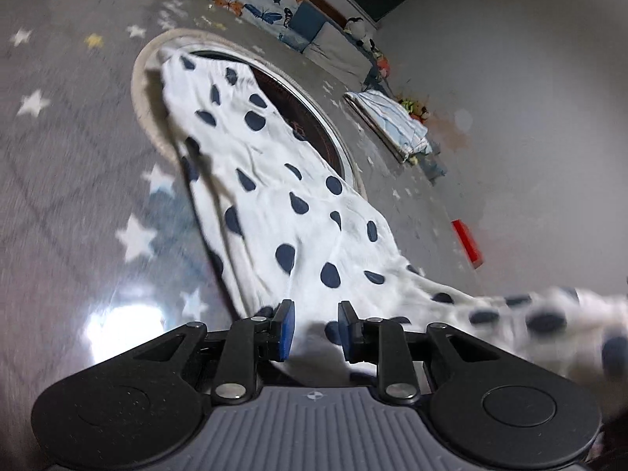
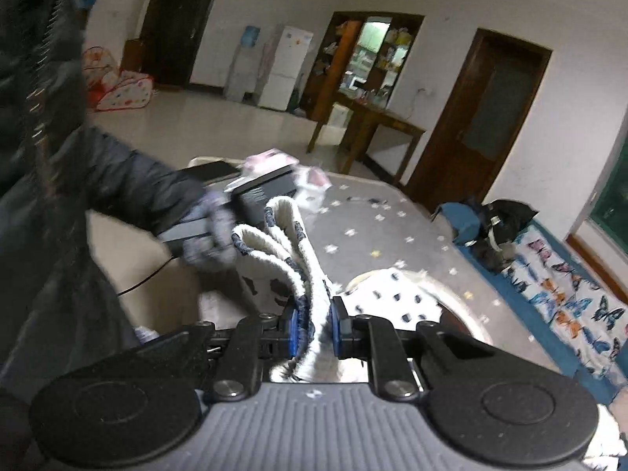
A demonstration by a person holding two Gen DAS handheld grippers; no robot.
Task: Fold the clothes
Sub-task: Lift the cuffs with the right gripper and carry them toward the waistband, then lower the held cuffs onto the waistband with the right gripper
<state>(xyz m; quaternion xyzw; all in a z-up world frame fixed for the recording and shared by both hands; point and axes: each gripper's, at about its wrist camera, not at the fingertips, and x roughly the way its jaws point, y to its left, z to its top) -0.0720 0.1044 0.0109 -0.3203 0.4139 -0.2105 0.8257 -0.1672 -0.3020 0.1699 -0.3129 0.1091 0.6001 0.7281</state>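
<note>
A white garment with navy dots (image 1: 282, 196) stretches, lifted, from a round dark table (image 1: 314, 125) to my left gripper (image 1: 316, 331). Its blue pads stand close together with the cloth's edge bunched between them. The garment trails off to the right, blurred. In the right wrist view, my right gripper (image 2: 314, 331) is shut on several folded layers of the same garment (image 2: 290, 243), which loop upward out of the jaws. More dotted cloth (image 2: 392, 298) lies on the round table beyond. A gloved hand (image 2: 218, 231) holds the other gripper body (image 2: 255, 196) just behind the loops.
A grey carpet with white stars (image 1: 78, 157) surrounds the table. A butterfly-print mat (image 2: 569, 306) lies along the wall, with a folded pale blue cloth (image 1: 396, 121) and a red object (image 1: 467, 243) near it. The person's dark sleeve (image 2: 98, 180) fills the left side; a wooden table (image 2: 376, 125) stands farther off.
</note>
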